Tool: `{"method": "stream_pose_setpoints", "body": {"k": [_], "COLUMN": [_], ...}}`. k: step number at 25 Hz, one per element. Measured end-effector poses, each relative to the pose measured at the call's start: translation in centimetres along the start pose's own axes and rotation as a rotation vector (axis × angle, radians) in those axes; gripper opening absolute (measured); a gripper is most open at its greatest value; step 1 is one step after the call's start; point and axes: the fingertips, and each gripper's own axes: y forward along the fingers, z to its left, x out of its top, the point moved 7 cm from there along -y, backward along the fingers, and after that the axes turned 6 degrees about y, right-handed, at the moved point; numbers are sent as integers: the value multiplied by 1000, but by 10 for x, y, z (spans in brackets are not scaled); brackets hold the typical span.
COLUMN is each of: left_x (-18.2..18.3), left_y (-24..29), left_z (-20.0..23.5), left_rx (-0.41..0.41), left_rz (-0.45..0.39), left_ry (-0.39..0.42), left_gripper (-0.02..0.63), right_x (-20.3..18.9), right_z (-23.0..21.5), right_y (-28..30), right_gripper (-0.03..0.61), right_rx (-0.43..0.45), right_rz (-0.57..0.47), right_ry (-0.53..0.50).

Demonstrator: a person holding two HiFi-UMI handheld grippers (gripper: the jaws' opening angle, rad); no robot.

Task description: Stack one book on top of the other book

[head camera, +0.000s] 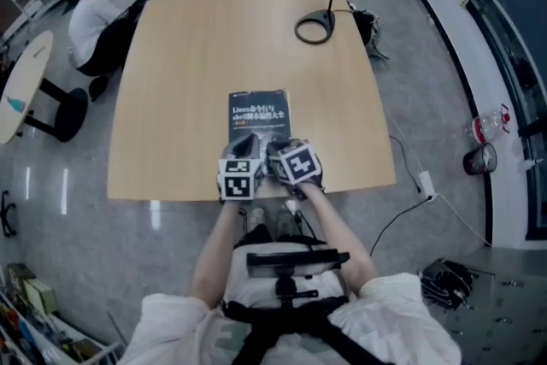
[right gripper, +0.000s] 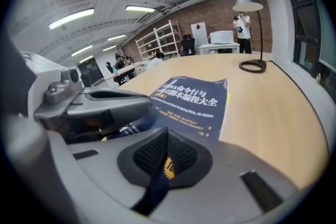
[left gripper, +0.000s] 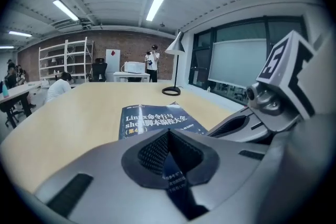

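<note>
One Linux book lies flat at six o'clock on the table; we find no second (perhaps underneath). Left gripper and right gripper sit pinched narrow, empty, at its near edge, so we judge the stacking unproven.

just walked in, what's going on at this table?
A person holds the left gripper and right gripper side by side at the near edge of a dark blue book lying flat on the table. Both sets of jaws are shut; whether they pinch the book is unclear. Only one book shows.
</note>
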Motion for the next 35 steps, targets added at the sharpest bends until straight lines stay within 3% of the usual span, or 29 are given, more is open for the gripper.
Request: {"method": "stream_pose_setpoints", "body": {"k": [6,12,16,19,23,28,35], "left_x": [16,27,19,-6,-54,-129,-186], "left_y": [-52,-118,-178,-226,-302,-401,-487], "left_z": [23,10,-4,-21,-51,-84,-115], "left_rx": [80,101,74,56,30,34,42], "left_rz": [-121,-264,-363,-401,-424,-398,-371], "left_ry": [-111,-120,-100,-91,-115,-121,-169], "left_gripper": [15,15,15,15,15,15,15], "right_x": [16,0,-19,-46,-102,-190,-258], "right_z": [23,65,106,140,194,280,349], "right_y": [-35,-87,-132,-169,-219,-256,-298], "right_gripper": [2,2,2,1,0,2,2], "right_rx": [39,16,-22,-48,-49,-28,-5], "right_rz": [-161,-280,-434,-537,-587,-559,-537], "right_ry": [-83,-96,-64,-59,-37,-42,-67]}}
